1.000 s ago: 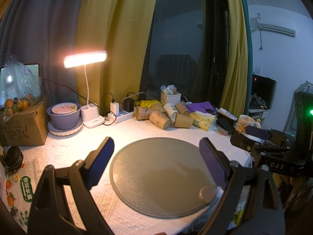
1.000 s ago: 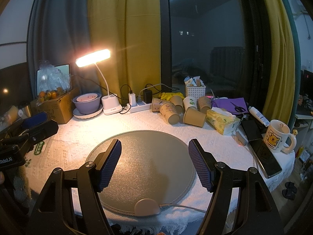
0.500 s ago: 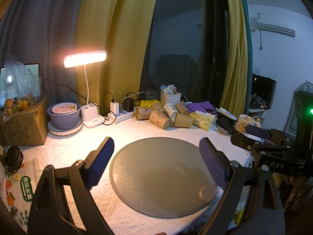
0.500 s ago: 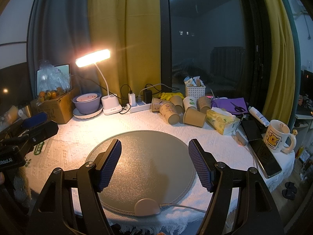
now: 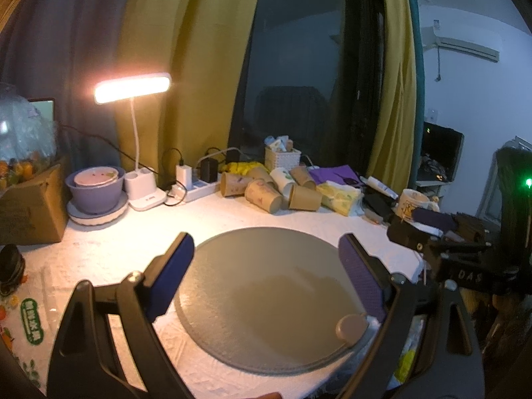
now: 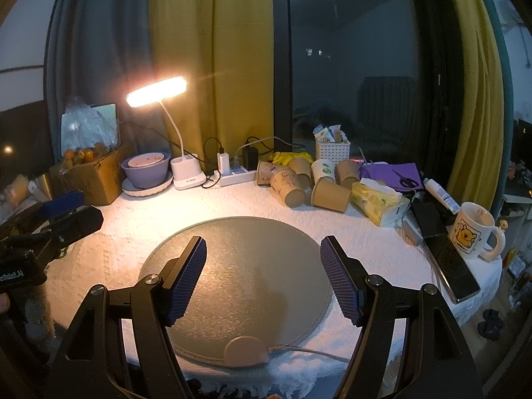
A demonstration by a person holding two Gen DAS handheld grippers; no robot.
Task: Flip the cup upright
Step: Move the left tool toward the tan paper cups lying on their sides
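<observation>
Several brown paper cups (image 6: 288, 186) lie on their sides in a heap at the back of the table, also seen in the left wrist view (image 5: 264, 195). One white cup (image 6: 322, 170) stands among them. A round grey mat (image 6: 239, 266) lies in the table's middle with nothing on it. My left gripper (image 5: 266, 266) is open and empty over the mat's near edge. My right gripper (image 6: 263, 267) is open and empty over the mat, well short of the cups.
A lit desk lamp (image 6: 156, 91), a purple bowl (image 6: 146, 169) and a cardboard box (image 6: 89, 176) stand back left. A power strip (image 6: 236, 176), white basket (image 6: 332, 149), tissue pack (image 6: 379, 202), phone (image 6: 449, 259) and bear mug (image 6: 470, 229) crowd the back and right.
</observation>
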